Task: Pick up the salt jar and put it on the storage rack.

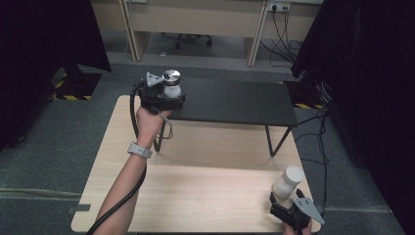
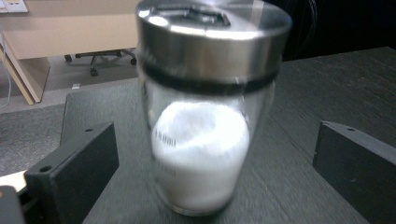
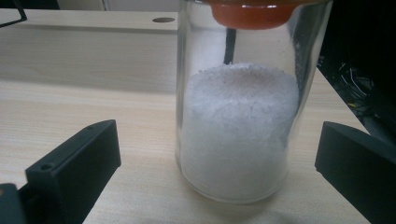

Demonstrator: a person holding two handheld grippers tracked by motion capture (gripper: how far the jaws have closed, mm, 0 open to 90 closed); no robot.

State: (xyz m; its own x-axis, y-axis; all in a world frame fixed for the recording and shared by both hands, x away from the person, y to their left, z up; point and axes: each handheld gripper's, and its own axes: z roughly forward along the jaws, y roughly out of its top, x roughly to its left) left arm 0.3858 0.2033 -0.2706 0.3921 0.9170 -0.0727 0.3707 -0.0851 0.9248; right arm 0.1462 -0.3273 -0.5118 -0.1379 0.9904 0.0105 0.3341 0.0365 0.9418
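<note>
Left gripper (image 1: 171,95), black, two-jawed, hand-held: jaws spread wide either side of a clear glass shaker jar with a brushed-steel lid (image 2: 210,107), pads clear of the glass.

Jar stands upright near the left end of the low black wood-grain shelf on thin metal legs (image 1: 235,103), part-filled with white powder; in the left gripper view it sits between the jaws with a gap on both sides. Right gripper (image 1: 288,208), same make, grey three-cornered plate on top, rests at the near right corner of the pale wooden table (image 1: 195,171); its jaws are likewise parted and touch nothing. Between them stands a clear straight-sided glass jar with an orange stopper (image 3: 247,107), upright on the tabletop, roughly half full of coarse white grains. Both jars stand well apart, one on the shelf, one on the table.
</note>
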